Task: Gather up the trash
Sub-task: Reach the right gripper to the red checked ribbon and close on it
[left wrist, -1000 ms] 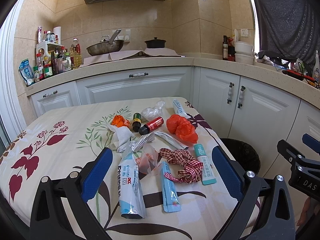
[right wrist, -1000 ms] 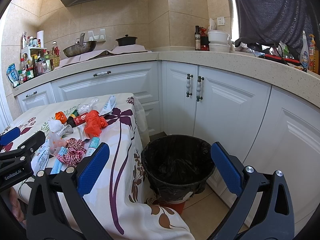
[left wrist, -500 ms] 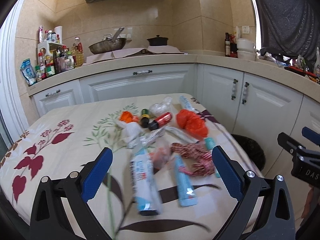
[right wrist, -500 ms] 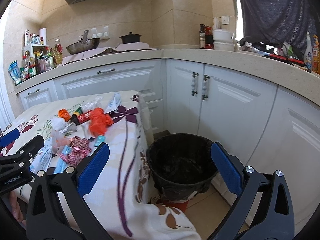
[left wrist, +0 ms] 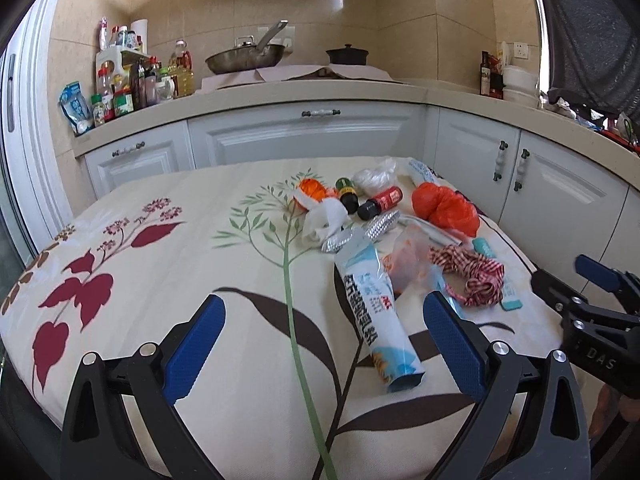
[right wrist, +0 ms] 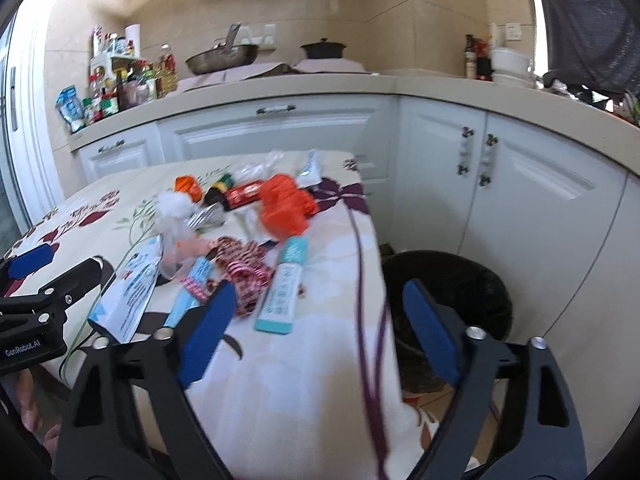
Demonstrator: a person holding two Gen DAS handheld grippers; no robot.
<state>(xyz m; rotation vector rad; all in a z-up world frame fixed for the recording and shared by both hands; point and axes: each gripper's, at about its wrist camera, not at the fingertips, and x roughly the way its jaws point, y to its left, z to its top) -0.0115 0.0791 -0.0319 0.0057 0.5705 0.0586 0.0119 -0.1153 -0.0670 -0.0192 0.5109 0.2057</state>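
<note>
Left tongs (left wrist: 324, 344) wide, empty, over table (left wrist: 168, 264) beside wrapper (left wrist: 376, 316). Right tongs (right wrist: 320, 332) wide, empty; only right view shows bin (right wrist: 452, 292).

A kitchen corner is lined with beige wall tiles (left wrist: 400, 8) and white cabinets (left wrist: 304, 136). A wok (left wrist: 244, 58) and a dark pot (left wrist: 347, 56) are seen on the stone counter (left wrist: 280, 90), with bottles (left wrist: 136, 84) crowded at left. Daylight is cast across a floral tablecloth (left wrist: 160, 264).
</note>
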